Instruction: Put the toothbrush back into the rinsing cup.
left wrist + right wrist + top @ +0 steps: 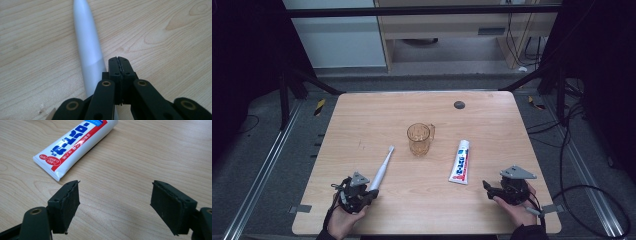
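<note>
Pale wood bench, dark floor and cables around it, cabinets beyond the far edge. Left tongs low at the near-left, jaws pressed together on nothing; in the left gripper view the tongs lie just beside the thick end of a white toothbrush, whether touching it cannot be told. Toothbrush lies flat, head angled away toward the middle. Amber glass mug stands upright at centre, handle to the right, between the toothbrush head and a toothpaste tube. Tube lies flat, its flat crimped end nearest the right tongs. Right tongs wide apart, holding nothing, bare wood between them and the tube. Small dark disc near the far edge, well apart from everything.
</note>
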`<state>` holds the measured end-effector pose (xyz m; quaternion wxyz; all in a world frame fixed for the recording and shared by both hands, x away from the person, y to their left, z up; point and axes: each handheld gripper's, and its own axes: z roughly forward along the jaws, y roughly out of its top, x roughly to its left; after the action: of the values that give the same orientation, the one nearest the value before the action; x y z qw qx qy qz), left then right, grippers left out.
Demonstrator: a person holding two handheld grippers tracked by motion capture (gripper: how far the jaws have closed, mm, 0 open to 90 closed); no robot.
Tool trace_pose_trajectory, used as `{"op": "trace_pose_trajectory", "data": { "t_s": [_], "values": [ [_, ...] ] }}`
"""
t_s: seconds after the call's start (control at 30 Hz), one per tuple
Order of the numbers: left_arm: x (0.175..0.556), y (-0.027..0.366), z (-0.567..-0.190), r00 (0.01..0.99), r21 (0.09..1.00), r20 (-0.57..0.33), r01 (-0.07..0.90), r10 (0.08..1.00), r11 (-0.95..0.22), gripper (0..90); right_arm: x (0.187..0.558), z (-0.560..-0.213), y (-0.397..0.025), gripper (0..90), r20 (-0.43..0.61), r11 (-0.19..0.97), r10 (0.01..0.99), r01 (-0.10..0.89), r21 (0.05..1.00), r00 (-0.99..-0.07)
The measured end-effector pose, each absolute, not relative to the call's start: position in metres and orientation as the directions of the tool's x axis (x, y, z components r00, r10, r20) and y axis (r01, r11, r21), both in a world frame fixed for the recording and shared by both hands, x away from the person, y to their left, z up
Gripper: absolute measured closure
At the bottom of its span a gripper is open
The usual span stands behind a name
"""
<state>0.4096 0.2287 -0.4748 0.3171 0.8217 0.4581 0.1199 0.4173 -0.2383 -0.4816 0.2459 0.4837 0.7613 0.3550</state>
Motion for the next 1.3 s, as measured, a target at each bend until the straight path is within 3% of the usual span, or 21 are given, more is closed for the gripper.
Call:
{"op": "trace_pose_trajectory", "data": {
  "t_s": [0.47, 0.67, 0.83, 0.97, 1.3],
  "values": [
    [0.423, 0.238, -0.444, 0.524, 0.716, -0.073, 0.620, 0.848, -0.322, 89.6, 0.418, -0.482, -0.239, 22.2, -0.019, 0.263, 0.916, 0.565, 0.782, -0.400],
    [0.444, 0.242, -0.431, 0.497, 0.736, -0.075, 0.612, 0.864, -0.288, 85.3, 0.417, -0.480, -0.240, 20.5, 0.008, 0.230, 0.923, 0.571, 0.788, -0.384],
    [0.467, 0.240, -0.420, 0.477, 0.751, -0.088, 0.608, 0.874, -0.256, 79.5, 0.417, -0.480, -0.241, 18.7, 0.001, 0.227, 0.928, 0.569, 0.791, -0.372],
    [0.484, 0.237, -0.411, 0.476, 0.751, -0.119, 0.617, 0.872, -0.234, 69.9, 0.417, -0.479, -0.241, 17.4, 0.008, 0.222, 0.929, 0.573, 0.789, -0.370],
    [0.500, 0.231, -0.422, 0.474, 0.731, -0.056, 0.618, 0.879, -0.288, 53.5, 0.420, -0.482, -0.240, 15.6, -0.017, 0.245, 0.927, 0.571, 0.783, -0.375]
  ]
}}
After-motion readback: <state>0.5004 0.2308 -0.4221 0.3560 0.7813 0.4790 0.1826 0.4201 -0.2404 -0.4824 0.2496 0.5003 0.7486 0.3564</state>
